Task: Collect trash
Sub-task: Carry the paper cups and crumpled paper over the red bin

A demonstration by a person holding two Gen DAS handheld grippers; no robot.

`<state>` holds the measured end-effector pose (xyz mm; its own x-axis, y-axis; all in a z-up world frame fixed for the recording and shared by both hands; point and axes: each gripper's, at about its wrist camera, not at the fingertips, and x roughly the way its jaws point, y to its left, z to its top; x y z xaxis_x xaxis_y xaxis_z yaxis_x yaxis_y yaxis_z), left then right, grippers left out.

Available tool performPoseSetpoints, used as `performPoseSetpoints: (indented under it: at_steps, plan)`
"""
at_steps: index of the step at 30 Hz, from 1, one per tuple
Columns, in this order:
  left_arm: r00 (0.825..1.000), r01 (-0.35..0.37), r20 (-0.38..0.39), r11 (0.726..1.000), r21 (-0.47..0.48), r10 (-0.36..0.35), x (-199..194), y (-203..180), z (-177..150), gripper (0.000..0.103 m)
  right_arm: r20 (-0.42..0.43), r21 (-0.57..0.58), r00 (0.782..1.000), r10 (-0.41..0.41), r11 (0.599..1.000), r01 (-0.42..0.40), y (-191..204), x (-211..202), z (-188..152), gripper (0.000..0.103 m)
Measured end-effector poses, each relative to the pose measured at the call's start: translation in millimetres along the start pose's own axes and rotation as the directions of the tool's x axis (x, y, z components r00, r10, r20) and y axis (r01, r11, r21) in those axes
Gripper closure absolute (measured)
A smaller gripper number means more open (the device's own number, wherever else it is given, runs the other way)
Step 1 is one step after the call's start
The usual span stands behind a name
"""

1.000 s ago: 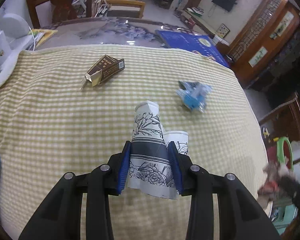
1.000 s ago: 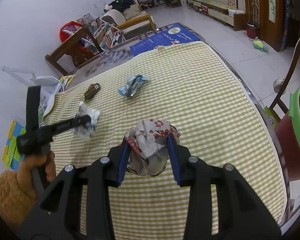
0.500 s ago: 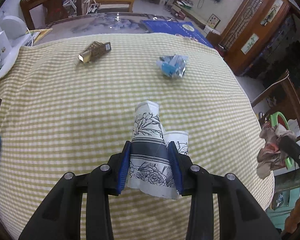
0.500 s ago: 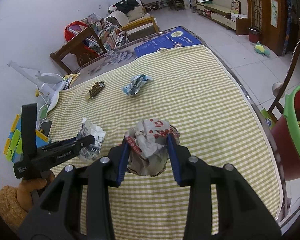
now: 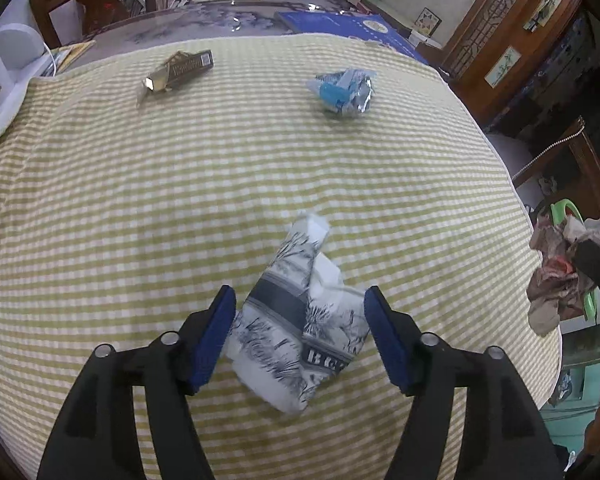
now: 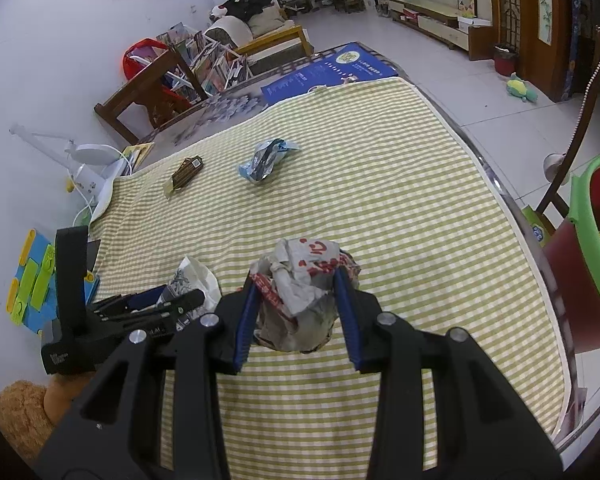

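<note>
A: What is going on at the desk [image 5: 100, 200]?

B: The left gripper [image 5: 300, 330] has just been opening. The flowery paper cup [image 5: 300, 332] sits loose between its jaws, let go.

A: And the right gripper [image 6: 296, 312]?

B: It is squeezing a crumpled wrapper [image 6: 300, 292].

A: What comes next?

B: Probably the wrapper goes to the green bin [image 6: 592, 248] at three o'clock. What is in the bin is hard to tell. A blue packet [image 5: 342, 90] and a brown box [image 5: 180, 70] wait at twelve o'clock.
</note>
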<state>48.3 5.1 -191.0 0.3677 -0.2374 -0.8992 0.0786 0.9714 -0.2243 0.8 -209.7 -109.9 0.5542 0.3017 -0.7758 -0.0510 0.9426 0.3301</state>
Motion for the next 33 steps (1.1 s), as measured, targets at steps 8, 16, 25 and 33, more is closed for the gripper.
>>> performPoseSetpoints:
  at_steps: [8, 16, 25, 33]
  plan:
    - [1.000, -0.005, 0.005, 1.000, 0.007, 0.005, 0.1, 5.8, -6.4, 0.071, -0.023, -0.018, 1.000, 0.009, 1.000, -0.010, 5.9, 9.3, 3.3, 0.067]
    - [0.997, -0.008, 0.081, 0.999, 0.046, 0.004, -25.4, -6.8, 6.7, 0.072, -0.023, -0.033, 0.999, 0.023, 0.999, -0.024, 10.5, 11.6, 9.3, 0.067]
    - [0.980, -0.029, 0.200, 0.994, 0.105, 0.008, -67.3, -37.7, 20.8, 0.072, 0.040, -0.043, 0.998, 0.040, 0.998, -0.038, 9.7, -12.2, 14.2, 0.066]
    - [0.968, -0.037, 0.252, 0.991, 0.127, 0.004, -88.2, -65.9, 29.1, 0.072, 0.094, -0.052, 0.994, 0.049, 0.998, -0.044, -2.7, -34.7, 16.5, 0.066]
